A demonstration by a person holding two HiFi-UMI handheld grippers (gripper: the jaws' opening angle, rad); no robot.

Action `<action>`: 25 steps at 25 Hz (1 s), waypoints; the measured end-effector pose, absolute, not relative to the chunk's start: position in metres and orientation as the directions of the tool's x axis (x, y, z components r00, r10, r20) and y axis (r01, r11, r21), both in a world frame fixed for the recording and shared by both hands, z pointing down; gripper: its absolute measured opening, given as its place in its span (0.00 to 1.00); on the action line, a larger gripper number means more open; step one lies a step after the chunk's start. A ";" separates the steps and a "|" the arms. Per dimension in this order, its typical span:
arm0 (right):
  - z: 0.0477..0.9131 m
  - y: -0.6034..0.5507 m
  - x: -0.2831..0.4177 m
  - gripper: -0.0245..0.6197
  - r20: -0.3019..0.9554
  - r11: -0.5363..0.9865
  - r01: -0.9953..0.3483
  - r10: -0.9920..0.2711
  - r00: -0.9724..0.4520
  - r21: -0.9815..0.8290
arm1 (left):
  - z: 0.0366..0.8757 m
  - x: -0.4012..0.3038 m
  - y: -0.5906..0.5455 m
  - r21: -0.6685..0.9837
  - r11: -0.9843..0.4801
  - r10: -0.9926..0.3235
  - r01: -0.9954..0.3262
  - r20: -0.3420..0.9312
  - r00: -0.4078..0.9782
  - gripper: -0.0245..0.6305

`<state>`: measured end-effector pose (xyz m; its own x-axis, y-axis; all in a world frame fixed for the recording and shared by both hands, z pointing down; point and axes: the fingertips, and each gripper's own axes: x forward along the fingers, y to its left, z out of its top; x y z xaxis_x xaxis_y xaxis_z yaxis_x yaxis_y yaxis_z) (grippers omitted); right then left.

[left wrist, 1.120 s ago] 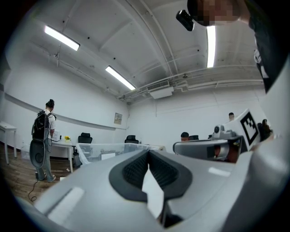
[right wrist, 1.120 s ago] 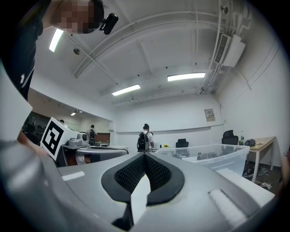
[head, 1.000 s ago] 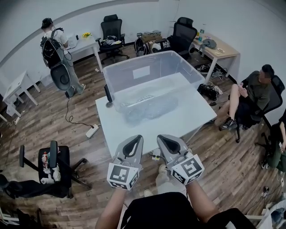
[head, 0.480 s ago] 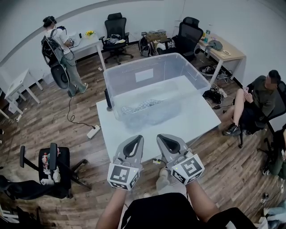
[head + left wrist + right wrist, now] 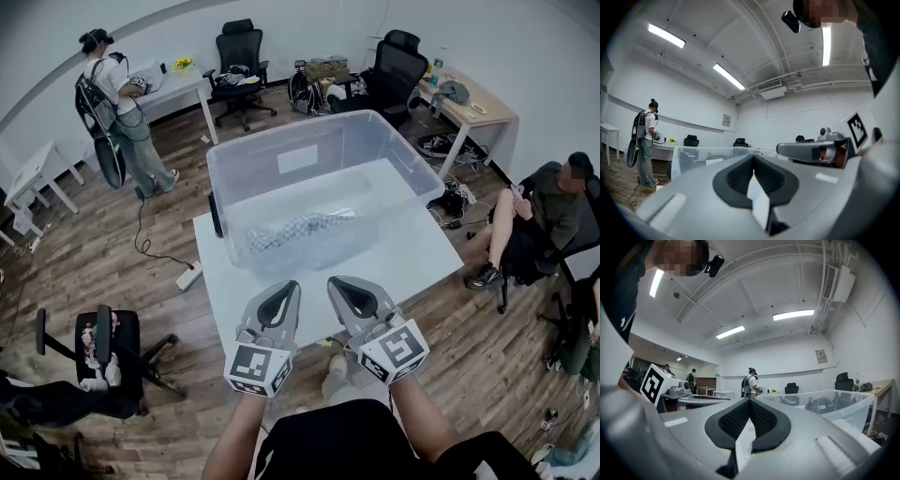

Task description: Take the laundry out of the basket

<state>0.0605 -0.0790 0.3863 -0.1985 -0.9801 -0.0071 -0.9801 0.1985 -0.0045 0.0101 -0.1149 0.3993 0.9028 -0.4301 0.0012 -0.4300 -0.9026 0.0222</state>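
A large clear plastic bin (image 5: 319, 155) serves as the basket and stands on a white table (image 5: 403, 253). A patterned piece of laundry (image 5: 298, 228) lies on its bottom. My left gripper (image 5: 278, 302) and right gripper (image 5: 345, 296) hover side by side over the table's near edge, short of the bin. Both are shut with nothing between their jaws. In the left gripper view the left gripper (image 5: 752, 159) points level toward the bin (image 5: 708, 157). The right gripper (image 5: 749, 404) sees the bin (image 5: 825, 408) at its right.
A person with a backpack (image 5: 108, 103) stands at the far left by a white desk (image 5: 173, 89). Another person (image 5: 539, 211) sits at the right. Office chairs (image 5: 239, 61) stand behind the table, one chair (image 5: 98, 352) near left. Cables and a power strip (image 5: 187, 277) lie on the wooden floor.
The view has shifted: the bin and table sit a little lower and nearer in the head view. The laundry inside shows more plainly. Both grippers stay shut and keep their places.
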 end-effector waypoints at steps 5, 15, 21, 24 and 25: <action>0.384 -0.097 0.078 0.04 -0.015 0.211 -0.977 -0.977 -0.211 -0.005 | 0.397 0.025 -0.131 0.018 -0.894 -0.448 -0.448 0.001 0.894 0.05; 0.379 -0.126 0.111 0.04 -0.033 0.270 -0.963 -0.962 -0.269 -0.008 | 0.395 0.055 -0.155 0.008 -0.867 -0.498 -0.498 0.009 0.867 0.05; 0.371 -0.139 0.132 0.04 -0.050 0.309 -0.951 -0.950 -0.308 -0.010 | 0.387 0.074 -0.167 0.001 -0.845 -0.534 -0.534 0.004 0.845 0.05; 0.365 -0.143 0.136 0.04 -0.058 0.336 -0.942 -0.940 -0.335 -0.006 | 0.380 0.079 -0.171 -0.011 -0.834 -0.552 -0.552 -0.001 0.834 0.05; 0.364 -0.145 0.138 0.04 -0.060 0.345 -0.939 -0.937 -0.344 -0.004 | 0.379 0.081 -0.172 -0.015 -0.830 -0.557 -0.557 -0.001 0.831 0.05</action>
